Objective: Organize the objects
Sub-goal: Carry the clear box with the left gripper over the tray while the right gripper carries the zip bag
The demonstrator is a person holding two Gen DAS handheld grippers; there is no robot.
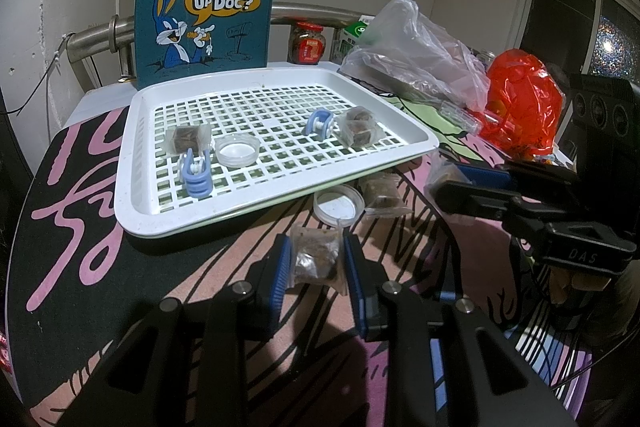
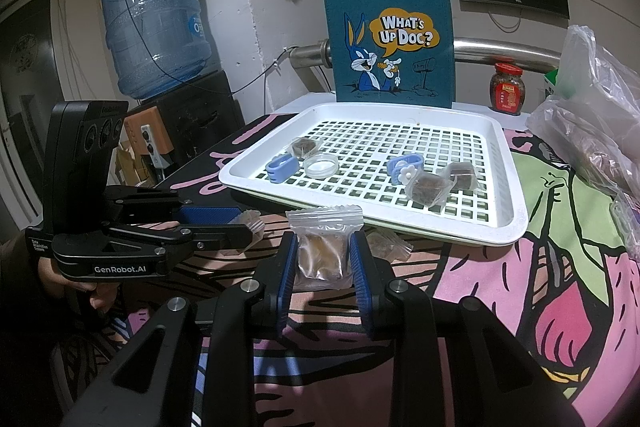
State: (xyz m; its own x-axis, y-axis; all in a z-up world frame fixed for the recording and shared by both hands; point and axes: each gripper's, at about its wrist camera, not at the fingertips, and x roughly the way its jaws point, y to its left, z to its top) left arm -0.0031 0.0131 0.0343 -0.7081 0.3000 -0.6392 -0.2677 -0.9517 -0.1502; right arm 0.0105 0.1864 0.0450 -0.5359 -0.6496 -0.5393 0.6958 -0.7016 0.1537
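While each clear snack packet shows brown contents, the left gripper (image 1: 316, 267) clamps one packet (image 1: 316, 259) just before the white tray (image 1: 132, 155), and the right gripper (image 2: 324, 267) pinches another packet (image 2: 323, 247), both held level above the patterned cloth (image 2: 560, 267).

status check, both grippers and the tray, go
Left gripper shut on a snack packet. Right gripper shut on another packet. White tray ahead, partly filled. Loose lid at its near edge.
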